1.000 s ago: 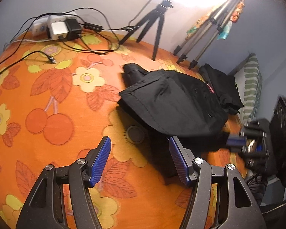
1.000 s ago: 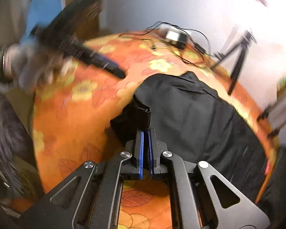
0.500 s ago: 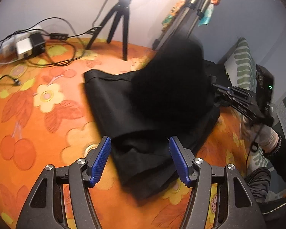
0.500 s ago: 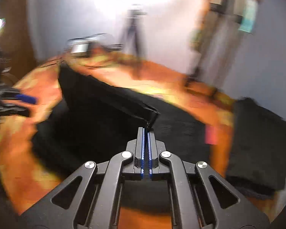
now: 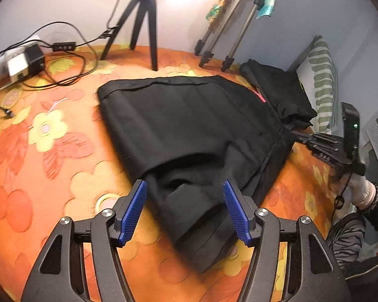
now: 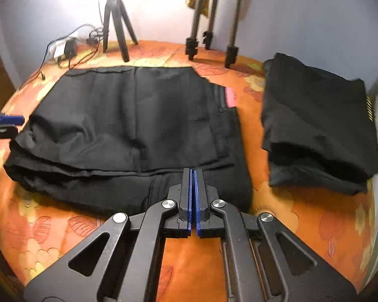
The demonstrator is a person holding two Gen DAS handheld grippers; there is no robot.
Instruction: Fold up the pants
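Observation:
Black pants (image 6: 128, 115) lie folded flat on the orange flowered bedsheet (image 6: 284, 216), a pink label (image 6: 229, 97) at their right side. My right gripper (image 6: 192, 172) is shut, its tips pinching the near edge of the top layer. In the left wrist view the same pants (image 5: 189, 125) spread ahead, and my left gripper (image 5: 185, 201) hovers open just over their thick near end, touching nothing. The right gripper (image 5: 297, 134) shows at the pants' right edge, held by a gloved hand (image 5: 363, 191). The left gripper (image 6: 15, 124) appears at the right wrist view's left border.
A second folded black garment (image 6: 315, 125) lies right of the pants. A small black tripod (image 6: 116, 22) and taller tripod legs (image 6: 209, 32) stand at the back. Chargers and cables (image 5: 25, 63) lie back left. A striped pillow (image 5: 322, 83) is at the right.
The right gripper swept the lifted pants layer across and down, so the pants now lie flat and folded. The left gripper drifted sideways and stayed open.

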